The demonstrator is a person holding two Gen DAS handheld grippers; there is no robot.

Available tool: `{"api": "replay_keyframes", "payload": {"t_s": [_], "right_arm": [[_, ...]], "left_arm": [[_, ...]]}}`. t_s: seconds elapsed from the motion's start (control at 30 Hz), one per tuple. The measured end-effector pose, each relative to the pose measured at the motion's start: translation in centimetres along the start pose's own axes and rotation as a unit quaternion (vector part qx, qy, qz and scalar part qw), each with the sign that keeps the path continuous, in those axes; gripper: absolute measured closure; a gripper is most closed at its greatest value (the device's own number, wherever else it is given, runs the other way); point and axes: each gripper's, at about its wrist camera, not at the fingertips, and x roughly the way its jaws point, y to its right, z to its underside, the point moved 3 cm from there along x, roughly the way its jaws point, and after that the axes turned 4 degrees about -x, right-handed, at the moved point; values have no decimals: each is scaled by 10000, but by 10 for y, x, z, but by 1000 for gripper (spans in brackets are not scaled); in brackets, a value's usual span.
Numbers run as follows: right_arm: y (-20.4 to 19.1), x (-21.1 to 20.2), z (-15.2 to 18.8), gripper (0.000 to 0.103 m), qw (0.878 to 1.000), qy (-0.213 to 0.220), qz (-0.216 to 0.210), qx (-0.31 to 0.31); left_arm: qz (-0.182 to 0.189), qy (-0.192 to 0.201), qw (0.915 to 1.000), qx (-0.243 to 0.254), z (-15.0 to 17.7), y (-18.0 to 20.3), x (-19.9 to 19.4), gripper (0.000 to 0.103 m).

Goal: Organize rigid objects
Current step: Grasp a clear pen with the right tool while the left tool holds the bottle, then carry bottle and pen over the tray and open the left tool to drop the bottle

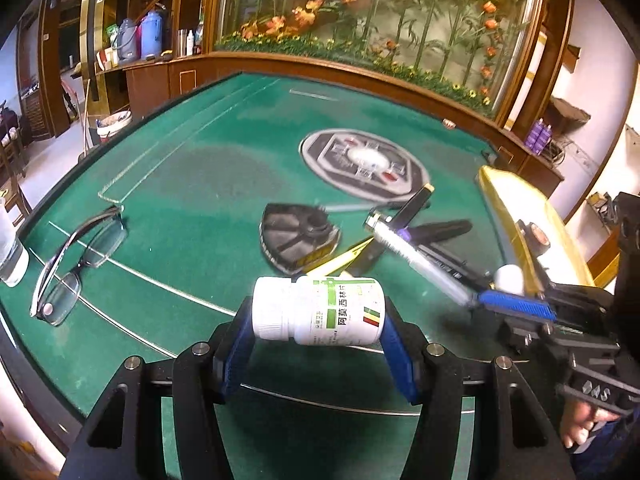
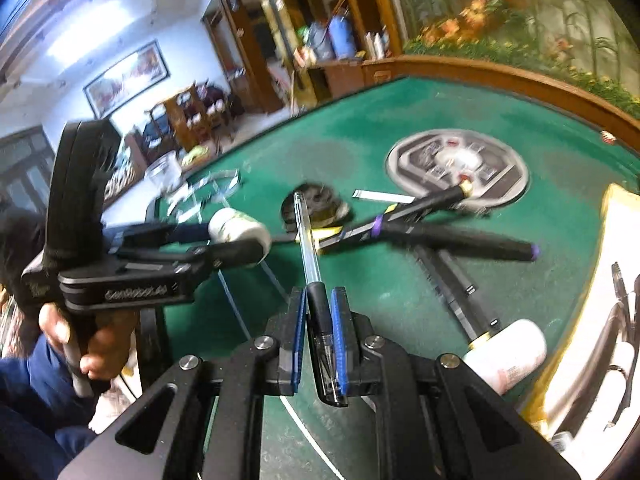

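With the left gripper [image 1: 318, 320] squeezing the white pill bottle [image 1: 318, 310] and the right gripper [image 2: 320, 320] pinching the clear pen [image 2: 306, 240], carry both level toward the yellow tray [image 1: 504, 196] at three o'clock.

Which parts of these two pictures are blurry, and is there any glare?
Left wrist view: the pill bottle in the left gripper is sharp; the pen held by the right gripper is streaked. Right wrist view: the background and table are smeared, the gripped pen sharper, and ceiling light glares upper left.
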Motion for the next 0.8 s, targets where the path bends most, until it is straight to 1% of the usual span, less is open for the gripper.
{"api": "replay_keyframes", "payload": {"t_s": [0.07,0.17,0.3,0.5,0.63,0.73,0.8], "right_arm": [[8,-4,-2,91,9997,89,31,209],[22,-4,-5,91,9986,118,182,480],[38,-8,-6,91,9963,166,266,797],[58,-18,-6,91,9920,269,383,1175],[70,-26,-5,91,9886,335,467,1388],[82,-37,-6,91,9847,475,532,1588],[94,-47,-6,91,9802,613,658,1763]], "left_arm": [[57,8,10000,-17,-2,1,-3,40],[119,39,9999,4,-3,7,-7,40],[252,34,9997,64,-6,18,-8,40],[449,17,9983,374,-6,51,-8,41],[652,-47,9961,600,-7,77,-4,41],[801,-80,9940,737,-11,97,0,41],[866,-86,9929,807,-14,110,2,41]]}}
